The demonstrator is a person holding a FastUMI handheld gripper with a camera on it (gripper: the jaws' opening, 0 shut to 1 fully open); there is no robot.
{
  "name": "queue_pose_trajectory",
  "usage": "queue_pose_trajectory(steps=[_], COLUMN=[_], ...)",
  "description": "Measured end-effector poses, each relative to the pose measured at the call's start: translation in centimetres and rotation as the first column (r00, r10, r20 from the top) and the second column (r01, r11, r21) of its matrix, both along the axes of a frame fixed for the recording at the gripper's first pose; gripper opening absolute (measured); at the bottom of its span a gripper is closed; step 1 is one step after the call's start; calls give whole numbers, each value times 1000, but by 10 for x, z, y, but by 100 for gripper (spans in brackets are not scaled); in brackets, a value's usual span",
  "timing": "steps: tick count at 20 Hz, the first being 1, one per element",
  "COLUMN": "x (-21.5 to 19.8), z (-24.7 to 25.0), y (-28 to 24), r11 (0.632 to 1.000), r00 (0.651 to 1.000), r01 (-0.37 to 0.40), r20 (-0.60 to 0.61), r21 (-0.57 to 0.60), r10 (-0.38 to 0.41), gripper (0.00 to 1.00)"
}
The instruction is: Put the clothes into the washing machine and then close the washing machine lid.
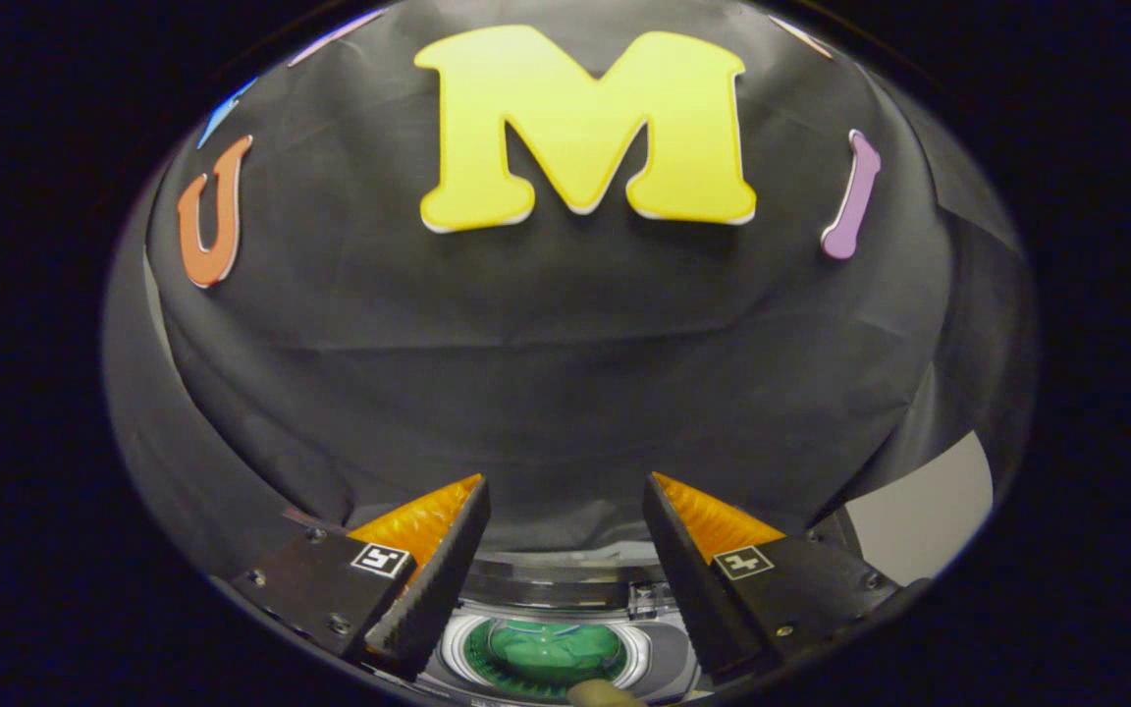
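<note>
Green clothes [551, 653] inside a white-rimmed, silver-grey washing machine [664, 658], black cloth wall [565, 373] behind.

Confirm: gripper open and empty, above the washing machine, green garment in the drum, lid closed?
Not quite. The lid is open: gripper view looks straight into the washing machine drum at the green garment. The rest holds: the gripper is open, nothing between its fingers, above the machine.
</note>
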State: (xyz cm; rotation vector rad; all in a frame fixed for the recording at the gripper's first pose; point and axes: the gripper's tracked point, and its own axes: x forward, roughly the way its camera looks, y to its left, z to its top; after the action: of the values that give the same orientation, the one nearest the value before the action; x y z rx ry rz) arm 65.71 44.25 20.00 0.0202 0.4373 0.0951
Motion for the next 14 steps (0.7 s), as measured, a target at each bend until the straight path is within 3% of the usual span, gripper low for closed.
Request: queue_pose_trajectory(steps=[3,7,14], x=[4,1,-16], z=[-26,-29,-27], y=[4,2,3], r11=[1000,1000,1000], r00=[998,998,997], r01=[7,26,3], r20=[-69,-60,73], r21=[-3,14,19], r10=[-7,-25,-4], gripper=[98,97,97])
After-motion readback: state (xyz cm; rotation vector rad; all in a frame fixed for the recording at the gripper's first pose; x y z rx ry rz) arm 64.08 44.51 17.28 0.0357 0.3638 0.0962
